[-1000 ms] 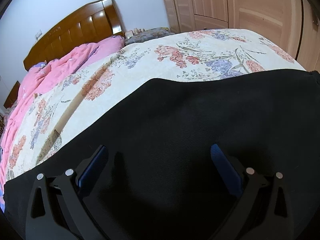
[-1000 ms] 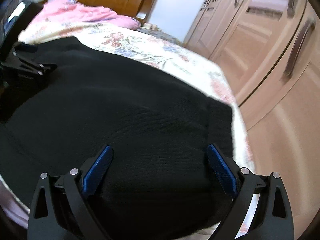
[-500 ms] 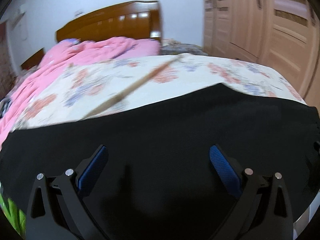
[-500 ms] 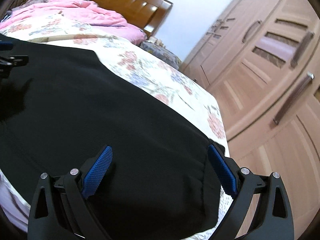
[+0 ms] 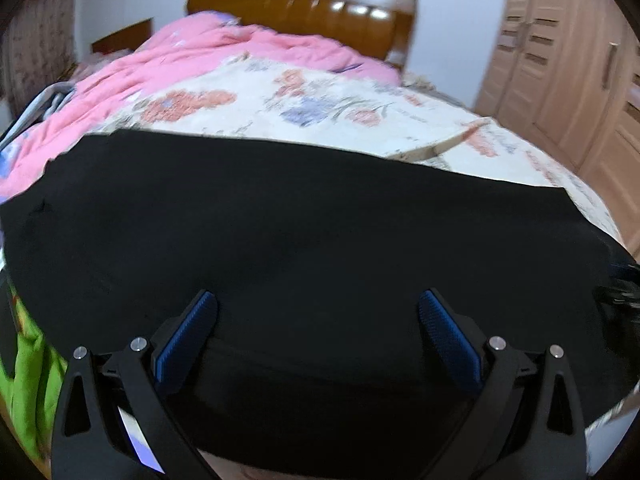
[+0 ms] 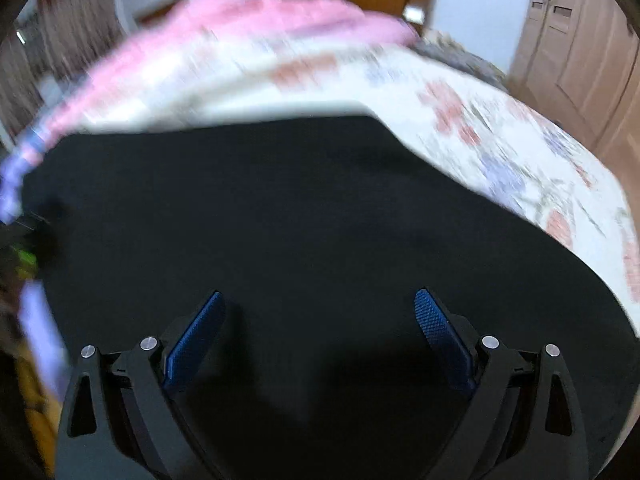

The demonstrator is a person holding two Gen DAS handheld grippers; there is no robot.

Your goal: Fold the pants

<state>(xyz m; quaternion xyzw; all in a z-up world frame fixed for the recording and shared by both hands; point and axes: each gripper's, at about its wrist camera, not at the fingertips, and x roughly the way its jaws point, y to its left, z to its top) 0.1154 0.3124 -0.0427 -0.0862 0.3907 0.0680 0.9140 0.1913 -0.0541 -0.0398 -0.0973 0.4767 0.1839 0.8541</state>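
Black pants (image 5: 304,240) lie spread flat across the near end of a bed with a floral cover. My left gripper (image 5: 316,336) hovers just above the near part of the cloth, wide open, blue pads empty. In the right wrist view the same black pants (image 6: 304,220) fill the lower frame. The right gripper (image 6: 318,334) is also open over the cloth, holding nothing. At the far right edge of the left wrist view a dark piece of the other gripper (image 5: 618,290) shows beside the pants. The right wrist view is motion-blurred.
A floral bed cover (image 5: 320,112) and a pink duvet (image 5: 224,52) lie beyond the pants, with a wooden headboard (image 5: 304,12) behind. Wooden wardrobe doors (image 5: 576,80) stand at the right. Something green (image 5: 24,376) hangs low at the left.
Both wrist views have swung to the left, so the headboard now sits near the centre. Both grippers stayed open over the pants, and the pants lie as before.
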